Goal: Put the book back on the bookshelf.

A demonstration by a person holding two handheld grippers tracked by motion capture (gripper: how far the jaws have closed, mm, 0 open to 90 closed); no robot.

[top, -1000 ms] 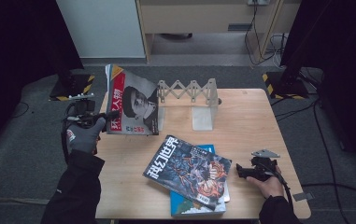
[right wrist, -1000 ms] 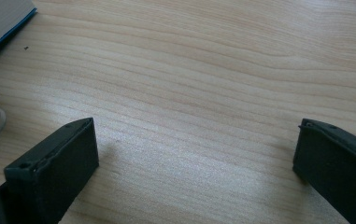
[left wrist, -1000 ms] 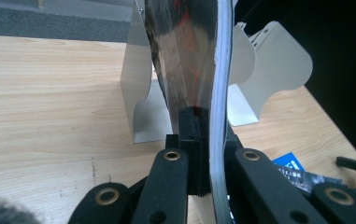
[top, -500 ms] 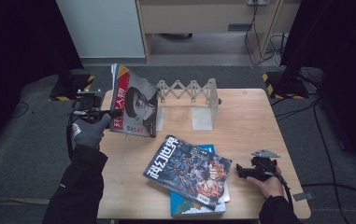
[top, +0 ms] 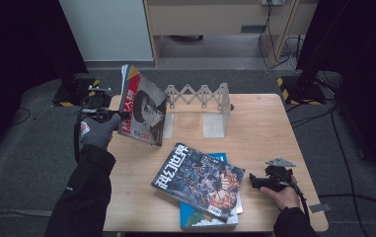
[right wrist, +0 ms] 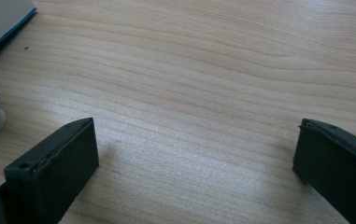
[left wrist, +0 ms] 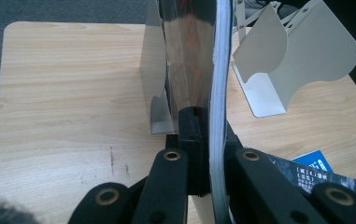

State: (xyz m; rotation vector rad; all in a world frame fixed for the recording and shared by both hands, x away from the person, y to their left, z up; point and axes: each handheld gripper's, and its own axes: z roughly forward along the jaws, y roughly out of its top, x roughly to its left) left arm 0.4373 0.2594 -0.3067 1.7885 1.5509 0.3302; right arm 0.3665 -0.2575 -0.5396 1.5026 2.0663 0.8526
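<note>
While left fingers [left wrist: 202, 154] clamp the magazine [top: 143, 106], rack [top: 210, 106] stands beside; right fingers [right wrist: 194, 158] gape empty.

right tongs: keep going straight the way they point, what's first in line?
Likely the magazine stack: the right tongs point left at its near edge, open, nothing but bare table between. Depth is unclear.

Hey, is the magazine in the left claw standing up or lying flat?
Standing up, tilted. The magazine is on edge, clamped in the left claw beside the rack, cover facing out.
</note>
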